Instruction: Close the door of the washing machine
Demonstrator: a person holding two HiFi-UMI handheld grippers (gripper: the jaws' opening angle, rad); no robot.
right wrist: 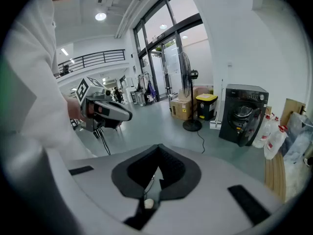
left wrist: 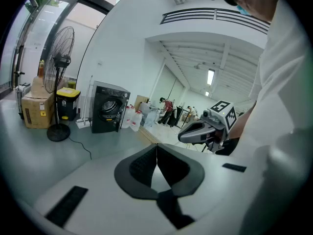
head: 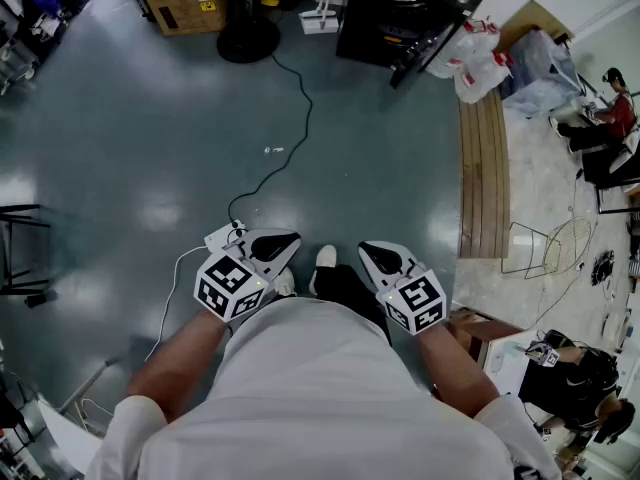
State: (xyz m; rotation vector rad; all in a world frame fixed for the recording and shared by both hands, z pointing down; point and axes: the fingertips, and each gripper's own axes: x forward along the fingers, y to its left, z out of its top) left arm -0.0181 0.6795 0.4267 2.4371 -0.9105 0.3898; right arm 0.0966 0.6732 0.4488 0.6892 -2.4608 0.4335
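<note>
2 clenched, empty grippers are held over the floor (head: 150,148), left gripper (head: 277,245) beside right gripper (head: 374,252). The washer (right wrist: 243,114) is seen at the floor's far edge, door (right wrist: 256,125) open.

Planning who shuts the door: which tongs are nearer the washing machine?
The right tongs, slightly: the washing machine stands far ahead, nearly straight beyond them. The left tongs are offset further to its left.

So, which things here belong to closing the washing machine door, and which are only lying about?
For the job: washing machine, its open door, left gripper and right gripper, both shut.

Lying about: fan, cardboard box, floor cable, plastic bags, wooden board.
</note>
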